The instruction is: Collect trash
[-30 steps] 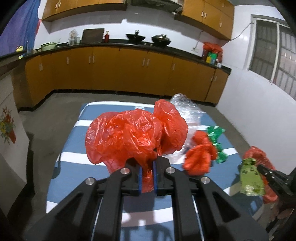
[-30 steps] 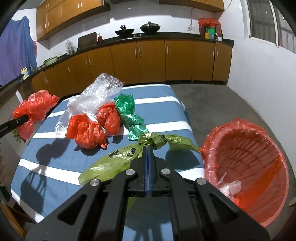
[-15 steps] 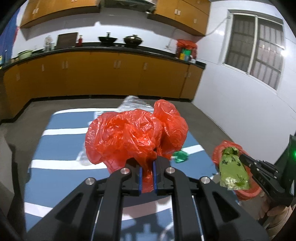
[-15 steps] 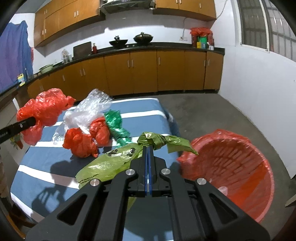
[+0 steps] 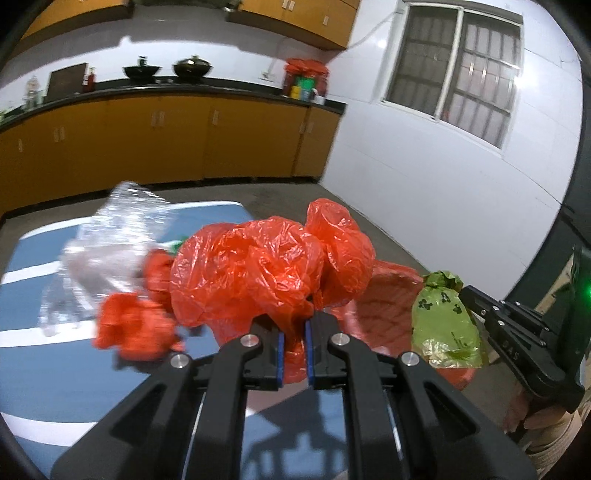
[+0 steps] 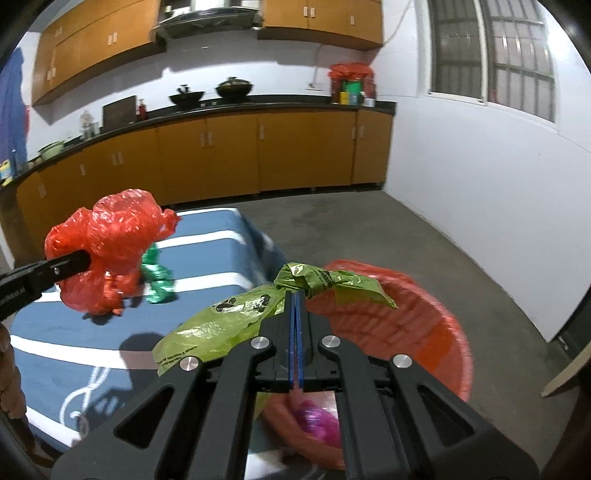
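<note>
While a clear wrap, red bags and a green wrapper are left on the bench beside the red basket, a red bag is pinched in the left gripper jaws and a green bag in the right gripper jaws, neither yet dropped in.

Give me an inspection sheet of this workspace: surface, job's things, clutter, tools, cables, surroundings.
Surface: blue cloth with white stripes covering the table.
Job's things: crumpled red plastic bag and light green bag, both lifted; red-lined trash basket on the floor beside the table, something pink inside.
Clutter: clear plastic wrap, small red bag, dark green wrapper left on the cloth.
Tools: left tool shut on the red bag; right tool shut on the green bag near its knot, at the basket's near rim.
Cables: one wire on the wall.
Surroundings: orange kitchen cabinets, two woks, barred window.
</note>
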The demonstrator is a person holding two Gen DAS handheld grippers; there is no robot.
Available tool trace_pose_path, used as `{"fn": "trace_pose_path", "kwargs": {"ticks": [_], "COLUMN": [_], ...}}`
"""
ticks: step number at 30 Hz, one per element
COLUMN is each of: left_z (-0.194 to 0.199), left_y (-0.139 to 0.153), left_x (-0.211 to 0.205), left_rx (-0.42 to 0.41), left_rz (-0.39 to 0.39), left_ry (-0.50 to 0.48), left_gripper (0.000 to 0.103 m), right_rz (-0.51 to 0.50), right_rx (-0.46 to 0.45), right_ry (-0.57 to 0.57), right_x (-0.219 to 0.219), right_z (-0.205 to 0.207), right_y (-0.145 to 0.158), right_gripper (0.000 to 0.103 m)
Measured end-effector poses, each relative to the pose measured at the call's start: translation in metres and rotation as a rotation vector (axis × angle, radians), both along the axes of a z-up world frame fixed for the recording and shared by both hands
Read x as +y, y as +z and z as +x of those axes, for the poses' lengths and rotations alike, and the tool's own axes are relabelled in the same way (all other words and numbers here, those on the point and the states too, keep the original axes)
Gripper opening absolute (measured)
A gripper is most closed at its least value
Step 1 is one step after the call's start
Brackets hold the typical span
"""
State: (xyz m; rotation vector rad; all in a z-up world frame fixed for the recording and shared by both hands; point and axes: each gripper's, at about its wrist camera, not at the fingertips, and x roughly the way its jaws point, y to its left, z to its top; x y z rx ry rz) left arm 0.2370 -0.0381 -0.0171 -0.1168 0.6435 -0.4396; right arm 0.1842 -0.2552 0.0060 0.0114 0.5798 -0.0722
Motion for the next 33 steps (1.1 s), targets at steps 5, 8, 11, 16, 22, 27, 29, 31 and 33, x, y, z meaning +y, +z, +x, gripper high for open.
{"fn": "trace_pose_path", "kwargs": {"ticks": [5, 8, 11, 16, 22, 27, 29, 31, 33], "left_z": [0.009, 0.012, 0.016, 0.023, 0.028, 0.028, 0.028, 0.029, 0.03], "left_y": [-0.011, -0.017, -0.023, -0.035, -0.045, -0.055, -0.058, -0.061, -0.061], "left_x": [-0.039, -0.062, -0.078, -0.106, -0.127, -0.133, -0.129, -0.124, -0.117], "left_rx": [0.02, 0.03, 0.042, 0.075, 0.105, 0.115, 0.121, 0.129, 0.136], "left_rz": [-0.003, -0.001, 0.002, 0.005, 0.003, 0.018, 0.028, 0.029, 0.026], "left_ry": [-0.071, -0.111, -0.139, -0.181, -0.215, -0.225, -0.218, -0.207, -0.189], "left_gripper": [0.01, 0.01, 0.01, 0.01, 0.012, 0.028, 0.031, 0.032, 0.034], "right_rz": [0.004, 0.01, 0.015, 0.021, 0.03, 0.053, 0.065, 0.075, 0.076], "right_rx": [0.002, 0.001, 0.002, 0.005, 0.0, -0.005, 0.005, 0.012, 0.021], "right_ry": [-0.054, -0.075, -0.091, -0.116, -0.127, -0.111, -0.117, -0.121, -0.127], "right_x": [-0.027, -0.038, -0.049, -0.062, -0.073, -0.079, -0.082, -0.085, -0.086], "right_z": [-0.002, 0.0, 0.001, 0.002, 0.005, 0.004, 0.003, 0.002, 0.001], "right_y": [-0.003, -0.006, -0.009, -0.014, -0.017, -0.022, -0.026, -0.028, -0.031], "right_gripper": [0.001, 0.001, 0.001, 0.001, 0.001, 0.002, 0.002, 0.003, 0.003]}}
